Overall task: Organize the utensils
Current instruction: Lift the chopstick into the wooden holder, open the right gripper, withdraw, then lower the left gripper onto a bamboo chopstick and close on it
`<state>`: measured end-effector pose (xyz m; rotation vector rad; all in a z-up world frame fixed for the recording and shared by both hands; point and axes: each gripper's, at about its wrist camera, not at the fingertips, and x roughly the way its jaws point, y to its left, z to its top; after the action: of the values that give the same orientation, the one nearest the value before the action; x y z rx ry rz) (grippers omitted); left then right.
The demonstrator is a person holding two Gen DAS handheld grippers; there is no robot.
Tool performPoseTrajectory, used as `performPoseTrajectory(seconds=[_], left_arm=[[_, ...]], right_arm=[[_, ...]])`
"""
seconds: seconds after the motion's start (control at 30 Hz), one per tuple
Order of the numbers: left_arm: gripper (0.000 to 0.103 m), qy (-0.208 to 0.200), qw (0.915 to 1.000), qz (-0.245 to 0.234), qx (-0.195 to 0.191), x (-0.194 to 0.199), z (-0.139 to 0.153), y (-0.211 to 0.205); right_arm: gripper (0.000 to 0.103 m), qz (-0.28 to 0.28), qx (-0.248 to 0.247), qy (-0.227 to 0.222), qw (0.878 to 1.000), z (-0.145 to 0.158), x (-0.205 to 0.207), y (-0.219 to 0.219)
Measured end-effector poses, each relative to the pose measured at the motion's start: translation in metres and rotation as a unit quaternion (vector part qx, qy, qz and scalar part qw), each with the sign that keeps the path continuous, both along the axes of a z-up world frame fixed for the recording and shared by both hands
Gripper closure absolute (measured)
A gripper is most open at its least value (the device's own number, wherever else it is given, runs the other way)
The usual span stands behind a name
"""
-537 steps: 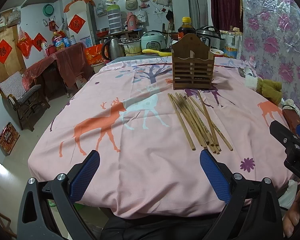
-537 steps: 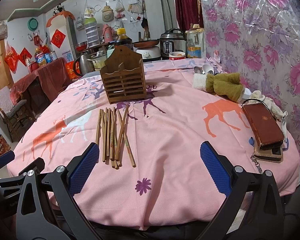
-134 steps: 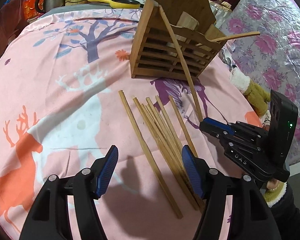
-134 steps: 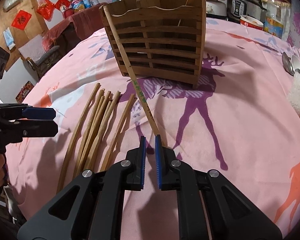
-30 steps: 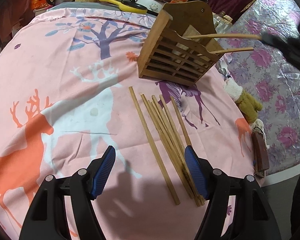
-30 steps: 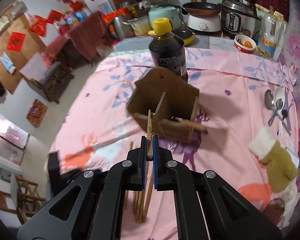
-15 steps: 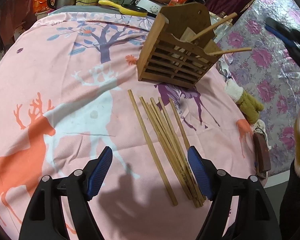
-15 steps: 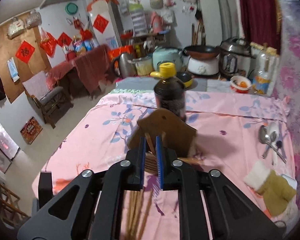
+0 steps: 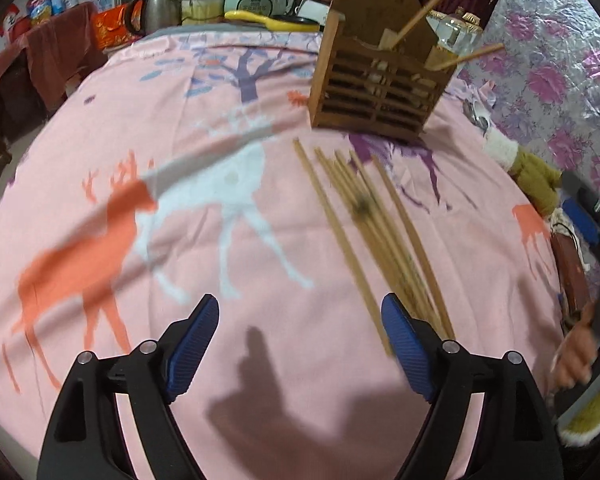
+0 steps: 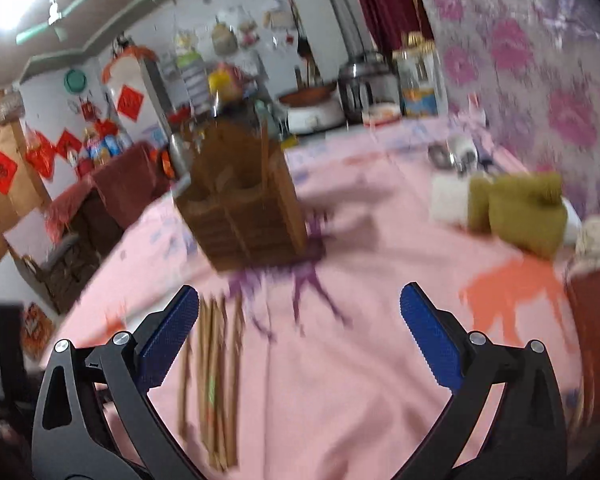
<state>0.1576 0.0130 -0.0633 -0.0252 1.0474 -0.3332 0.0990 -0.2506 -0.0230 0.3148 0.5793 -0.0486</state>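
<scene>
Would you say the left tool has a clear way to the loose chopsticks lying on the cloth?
Probably yes: the left tool is opening, nothing between its pads, and the chopsticks lie uncovered just ahead.

Open cloth on the left, clutter on the right

A wide bare stretch of the pink deer-print tablecloth [image 9: 148, 128] is left free beside the loose bamboo chopsticks [image 9: 364, 216]. Passage beyond them is blocked by the slatted wooden utensil holder [image 9: 376, 80]; the right edge is crowded by an olive-and-white plush toy [image 10: 516, 204].
</scene>
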Motion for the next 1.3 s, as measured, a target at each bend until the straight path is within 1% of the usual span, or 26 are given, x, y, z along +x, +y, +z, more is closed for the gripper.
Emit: performPoseTrajectory(seconds=[0.07,0.17,0.23,0.27,0.3,0.37,0.47,0.53,0.6,0.7,0.8,0.9,0.93,0.97,1.0,1.07,1.13,1.23,1.3], left_arm=[[0.021,0.004,1.0,-0.007,0.001,-0.01,-0.006,-0.004],[0.021,0.006,0.9993,-0.035,0.011,-0.027,-0.017,-0.018],[0.021,0.012,0.9978,-0.06,0.026,-0.037,-0.029,-0.033],[0.018,0.011,0.9971,-0.065,0.037,-0.04,-0.033,-0.038],[0.017,-0.001,0.9961,-0.069,0.055,-0.043,-0.035,-0.045],[0.016,-0.006,0.994,-0.079,0.076,-0.044,-0.038,-0.055],[0.015,-0.011,0.9928,-0.086,0.083,-0.037,-0.038,-0.063],[0.015,-0.013,0.9931,-0.077,0.088,-0.03,-0.04,-0.062],[0.015,-0.018,0.9942,-0.058,0.089,-0.022,-0.041,-0.053],[0.01,-0.019,0.9952,-0.025,0.093,-0.015,-0.043,-0.033],[0.005,-0.022,0.9954,0.003,0.093,-0.011,-0.043,-0.012],[0.005,-0.037,0.9954,0.014,0.087,-0.012,-0.043,-0.002],[0.005,-0.043,0.995,0.014,0.09,-0.013,-0.043,-0.003],[0.004,-0.047,0.9945,0.016,0.092,-0.015,-0.043,-0.004],[0.004,-0.049,0.9944,0.017,0.092,-0.015,-0.043,-0.004],[0.004,-0.048,0.9948,0.015,0.088,-0.014,-0.043,-0.004],[0.004,-0.049,0.995,0.012,0.086,-0.013,-0.044,-0.003],[0.004,-0.051,0.9949,0.012,0.086,-0.013,-0.044,-0.003],[0.004,-0.051,0.9949,0.011,0.086,-0.012,-0.044,-0.003]], right_arm=[[0.006,0.003,0.0,0.01,1.0,-0.011,-0.012,0.003],[0.006,0.009,0.005,0.013,1.0,-0.027,-0.031,0.004],[0.006,0.008,0.001,0.01,1.0,-0.036,-0.041,0.005],[0.006,0.008,0.0,0.011,1.0,-0.04,-0.043,0.006],[0.006,0.01,-0.002,0.014,1.0,-0.043,-0.044,0.006],[0.006,0.014,-0.005,0.023,1.0,-0.046,-0.046,0.01],[0.006,0.016,-0.003,0.022,1.0,-0.046,-0.045,0.01],[0.006,0.019,-0.003,0.028,0.999,-0.049,-0.043,0.011],[0.006,0.022,-0.003,0.034,0.999,-0.05,-0.041,0.013],[0.006,0.027,-0.009,0.04,0.999,-0.052,-0.039,0.016],[0.006,0.03,-0.023,0.04,0.998,-0.052,-0.039,0.02],[0.006,0.042,-0.051,0.044,0.997,-0.051,-0.039,0.03],[0.008,0.053,-0.068,0.049,0.995,-0.052,-0.038,0.037],[0.013,0.06,-0.081,0.053,0.994,-0.052,-0.037,0.042],[0.016,0.072,-0.098,0.062,0.991,-0.053,-0.035,0.049],[0.025,0.098,-0.125,0.079,0.984,-0.057,-0.032,0.064],[0.032,0.117,-0.138,0.093,0.979,-0.062,-0.03,0.074],[0.035,0.137,-0.137,0.115,0.974,-0.07,-0.026,0.086],[0.036,0.138,-0.142,0.126,0.972,-0.074,-0.023,0.089]])
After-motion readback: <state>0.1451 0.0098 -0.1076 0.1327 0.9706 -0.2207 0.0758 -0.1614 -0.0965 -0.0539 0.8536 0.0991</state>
